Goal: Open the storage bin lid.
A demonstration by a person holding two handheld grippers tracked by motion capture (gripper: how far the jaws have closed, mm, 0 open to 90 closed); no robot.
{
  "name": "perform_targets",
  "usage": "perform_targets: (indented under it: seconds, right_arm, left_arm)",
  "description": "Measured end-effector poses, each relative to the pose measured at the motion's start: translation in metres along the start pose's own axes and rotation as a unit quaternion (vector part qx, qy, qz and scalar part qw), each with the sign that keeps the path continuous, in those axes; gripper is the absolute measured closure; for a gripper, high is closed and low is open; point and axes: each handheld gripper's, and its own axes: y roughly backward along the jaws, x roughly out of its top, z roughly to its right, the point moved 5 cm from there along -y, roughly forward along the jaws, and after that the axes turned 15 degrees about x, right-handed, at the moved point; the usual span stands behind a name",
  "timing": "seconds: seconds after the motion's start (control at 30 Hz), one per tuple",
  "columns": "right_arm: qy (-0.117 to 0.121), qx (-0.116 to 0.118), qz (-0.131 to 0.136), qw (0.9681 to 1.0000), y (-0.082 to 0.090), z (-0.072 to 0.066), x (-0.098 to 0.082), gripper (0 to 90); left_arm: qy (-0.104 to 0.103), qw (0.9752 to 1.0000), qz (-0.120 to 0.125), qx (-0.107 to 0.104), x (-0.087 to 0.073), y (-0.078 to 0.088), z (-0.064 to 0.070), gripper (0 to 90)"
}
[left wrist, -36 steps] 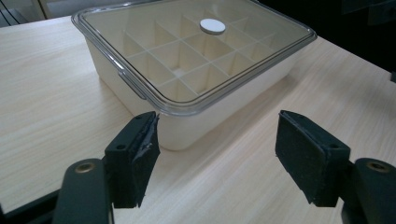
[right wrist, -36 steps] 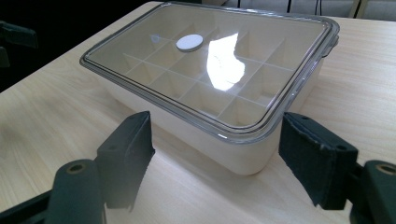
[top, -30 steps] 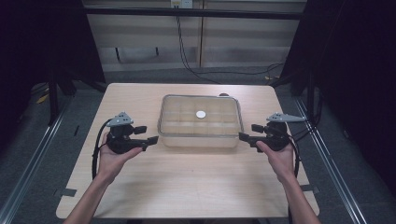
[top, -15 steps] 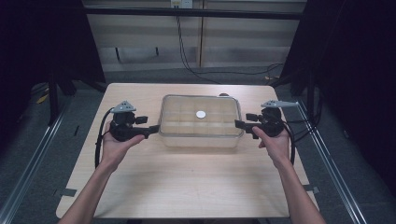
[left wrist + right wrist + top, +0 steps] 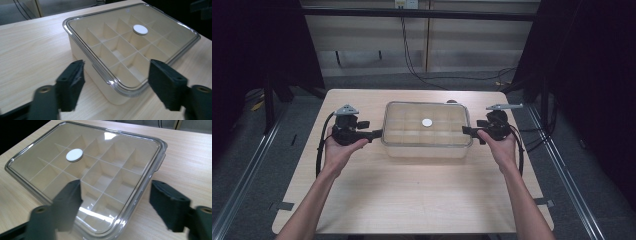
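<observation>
A shallow cream box [image 5: 427,142] with several inner compartments stands mid-table under a clear lid [image 5: 412,120] that carries a white round disc [image 5: 427,122]. My left gripper [image 5: 377,134] is level at the box's left end. Its jaws have just been opening and stand wide apart, astride the near corner of the box [image 5: 120,57] without pressing it. My right gripper [image 5: 466,131] mirrors it at the right end. Its jaws have also just been opening, with the lid's rim [image 5: 140,185] between them and untouched. The disc [image 5: 74,154] sits toward the far side.
The wooden table [image 5: 412,200] has bare surface in front of the box. Behind the box lies a small dark thing [image 5: 452,101]. Cables [image 5: 422,75] trail on the floor beyond the far edge. Metal rails [image 5: 242,165] run along both sides.
Both hands have moved up the table and inward to the box's two ends. Each gripper's jaws stand wider apart than half a second ago.
</observation>
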Motion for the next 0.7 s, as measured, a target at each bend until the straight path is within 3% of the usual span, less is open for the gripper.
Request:
perform_targets:
  seconds: [0.1,0.2,0.23,0.37,0.47,0.57,0.63,0.7]
  right_arm:
    - [-0.004,0.006,-0.006,1.0,-0.003,0.003,0.0,18.3]
    - [-0.01,0.009,-0.005,0.9999,-0.009,0.006,-0.001,19.5]
    - [-0.008,0.013,-0.012,0.9998,-0.013,0.007,-0.003,23.9]
    - [-0.007,-0.002,-0.019,0.9998,-0.018,0.009,-0.005,25.7]
    - [-0.013,-0.002,-0.019,0.9997,-0.021,0.014,-0.006,25.4]
    - [-0.022,-0.009,-0.027,0.9994,-0.024,0.017,-0.008,17.2]
    - [-0.031,0.005,-0.032,0.999,-0.026,0.017,-0.011,18.4]
    - [-0.029,0.004,-0.033,0.999,-0.027,0.017,-0.012,17.1]
  left_arm:
    - [0.003,1.0,-0.002,-0.002,0.0,-0.003,0.003,25.6]
    - [-0.014,0.9998,-0.011,0.002,-0.003,-0.008,0.008,24.3]
    - [-0.005,0.9998,-0.017,-0.008,-0.004,-0.014,0.009,24.0]
    - [-0.007,0.9997,-0.023,-0.005,-0.005,-0.023,0.01,23.9]
    - [0.006,0.9993,-0.037,-0.006,-0.009,-0.032,0.007,23.1]
    - [0.001,0.9989,-0.047,-0.005,-0.013,-0.036,0.007,22.0]
    - [0.01,0.9987,-0.049,-0.011,-0.014,-0.04,0.007,21.5]
    - [0.006,0.9987,-0.051,-0.01,-0.015,-0.041,0.006,20.8]
